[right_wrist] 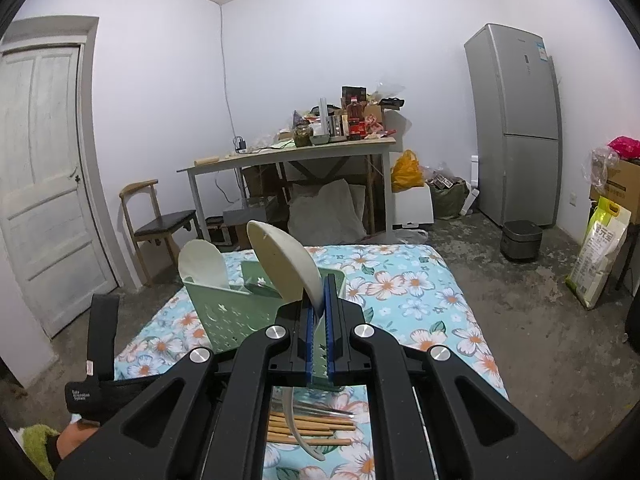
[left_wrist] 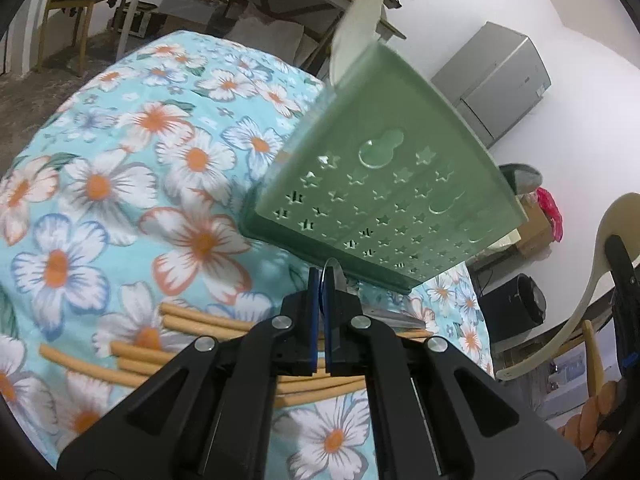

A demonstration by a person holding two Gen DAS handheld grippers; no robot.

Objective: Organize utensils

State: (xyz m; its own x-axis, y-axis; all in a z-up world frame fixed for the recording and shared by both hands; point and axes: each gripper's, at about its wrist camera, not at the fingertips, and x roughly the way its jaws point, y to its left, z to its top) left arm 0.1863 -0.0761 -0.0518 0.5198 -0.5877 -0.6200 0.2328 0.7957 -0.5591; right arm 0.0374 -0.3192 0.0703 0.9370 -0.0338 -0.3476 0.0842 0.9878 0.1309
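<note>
A green star-punched basket [left_wrist: 380, 184] [right_wrist: 232, 308] stands on the flowered cloth with a white spoon [left_wrist: 356, 28] [right_wrist: 200, 264] upright in it. My left gripper [left_wrist: 322, 276] sits just in front of the basket's lower wall, shut on a thin metal utensil [left_wrist: 335, 269] whose silver tip pokes out between the pads. Wooden chopsticks [left_wrist: 192, 344] [right_wrist: 308, 428] lie on the cloth under both grippers. My right gripper [right_wrist: 318, 292] is shut on a cream ladle [right_wrist: 288, 268] [left_wrist: 592, 280], bowl up over the basket, handle curving down beneath the jaws.
More metal utensils [right_wrist: 320, 408] lie beside the chopsticks. The cloth-covered table [right_wrist: 400, 280] ends to the right at bare concrete floor. A gloved hand [right_wrist: 100, 360] is at the left. Beyond stand a cluttered desk [right_wrist: 300, 152], a chair [right_wrist: 160, 224] and a fridge [right_wrist: 516, 120].
</note>
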